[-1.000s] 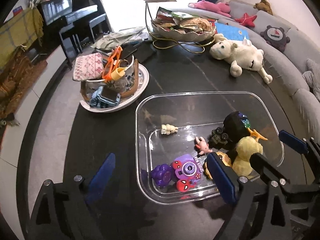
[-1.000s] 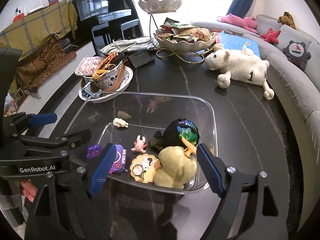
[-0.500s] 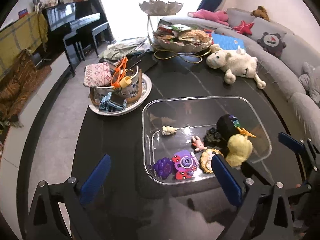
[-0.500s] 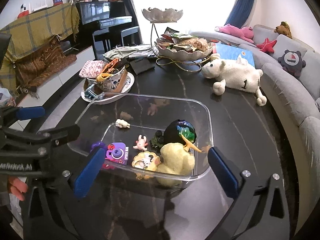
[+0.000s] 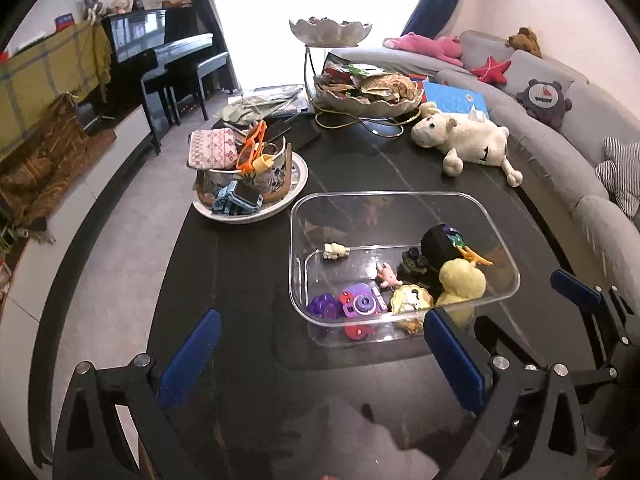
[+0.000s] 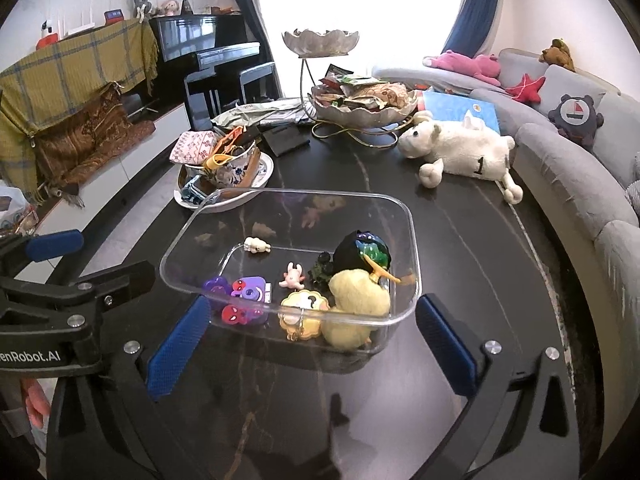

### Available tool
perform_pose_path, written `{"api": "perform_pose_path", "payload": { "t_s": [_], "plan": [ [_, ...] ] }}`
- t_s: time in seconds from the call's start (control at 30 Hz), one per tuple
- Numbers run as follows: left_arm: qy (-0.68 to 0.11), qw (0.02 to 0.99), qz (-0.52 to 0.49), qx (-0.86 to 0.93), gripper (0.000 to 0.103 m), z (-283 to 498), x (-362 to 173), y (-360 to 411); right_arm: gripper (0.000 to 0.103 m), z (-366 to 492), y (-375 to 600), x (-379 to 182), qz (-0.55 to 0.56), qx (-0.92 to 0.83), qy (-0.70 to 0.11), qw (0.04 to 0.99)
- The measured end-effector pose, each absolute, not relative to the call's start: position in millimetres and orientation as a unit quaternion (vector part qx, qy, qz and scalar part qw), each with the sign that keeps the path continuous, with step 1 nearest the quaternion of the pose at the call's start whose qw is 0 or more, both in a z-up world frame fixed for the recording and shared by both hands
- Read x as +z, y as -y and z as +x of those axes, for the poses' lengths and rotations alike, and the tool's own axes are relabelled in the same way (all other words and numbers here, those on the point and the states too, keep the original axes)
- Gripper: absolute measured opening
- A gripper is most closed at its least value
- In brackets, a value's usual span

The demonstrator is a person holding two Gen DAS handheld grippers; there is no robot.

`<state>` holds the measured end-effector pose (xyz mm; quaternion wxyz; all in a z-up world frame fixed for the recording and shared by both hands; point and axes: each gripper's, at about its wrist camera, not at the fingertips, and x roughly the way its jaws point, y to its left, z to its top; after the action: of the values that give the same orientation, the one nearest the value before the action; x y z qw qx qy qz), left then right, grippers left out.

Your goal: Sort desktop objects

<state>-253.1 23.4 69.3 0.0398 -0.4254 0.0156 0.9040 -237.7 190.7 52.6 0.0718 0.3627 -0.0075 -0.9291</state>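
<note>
A clear plastic bin stands on the dark table. Inside lie a yellow plush duck, a black ball, a purple toy camera, a pink figure and a cream figure. My left gripper hovers open just before the bin's near wall, holding nothing. In the right wrist view the bin and duck sit ahead of my right gripper, which is open wide and empty. One blue fingertip of the left gripper shows at the left there.
A white plate carries a patterned bowl with a pouch and orange glasses. Behind it stand a tiered silver dish of snacks and a white plush sheep. A grey sofa curves along the right; a piano stands far left.
Both grippers have drawn back and risen from the bin, which now looks smaller and farther. Both pairs of jaws have spread wider. The toys have not moved.
</note>
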Motion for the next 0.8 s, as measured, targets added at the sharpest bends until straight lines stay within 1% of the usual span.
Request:
{"api": "perform_pose_path", "payload": {
  "t_s": [0.8],
  "plan": [
    [-0.019, 0.051, -0.411, 0.910, 0.101, -180.9, 81.6, -28.2, 0.102, -166.3, -192.6, 66.1, 0.351, -0.935, 0.008, 0.055]
  ]
}}
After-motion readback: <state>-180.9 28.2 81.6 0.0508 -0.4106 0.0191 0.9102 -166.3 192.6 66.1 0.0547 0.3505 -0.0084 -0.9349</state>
